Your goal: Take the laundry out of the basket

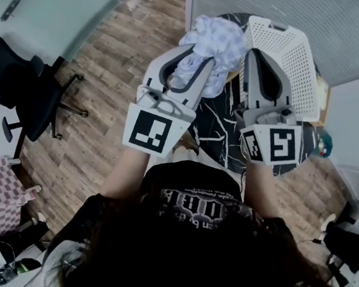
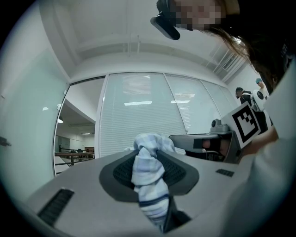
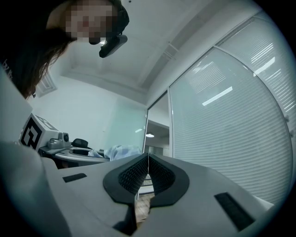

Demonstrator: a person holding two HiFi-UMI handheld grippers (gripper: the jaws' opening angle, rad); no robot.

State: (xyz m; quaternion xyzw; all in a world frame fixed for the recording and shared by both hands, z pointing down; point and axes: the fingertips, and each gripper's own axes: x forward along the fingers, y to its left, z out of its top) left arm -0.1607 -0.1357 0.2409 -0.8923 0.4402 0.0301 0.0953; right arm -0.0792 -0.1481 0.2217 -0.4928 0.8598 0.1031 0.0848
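A white cloth with pale blue checks [image 1: 217,42] is bunched up in the air above the table, and my left gripper [image 1: 203,66] is shut on it. In the left gripper view the cloth [image 2: 147,178] is pinched between the dark pads and spills out past the tips of my left gripper [image 2: 149,155]. The white slatted laundry basket [image 1: 295,56] stands on the black marble table [image 1: 215,130]; I cannot see inside it. My right gripper [image 1: 254,55] is raised over the basket's near edge, shut, with nothing between the jaws of my right gripper [image 3: 148,157].
A black office chair [image 1: 26,93] stands on the wood floor at the left, and a pink checked box [image 1: 1,192] lies nearer. A glass wall with blinds [image 2: 138,115] runs behind the table. Cluttered gear [image 1: 346,244] sits at the right.
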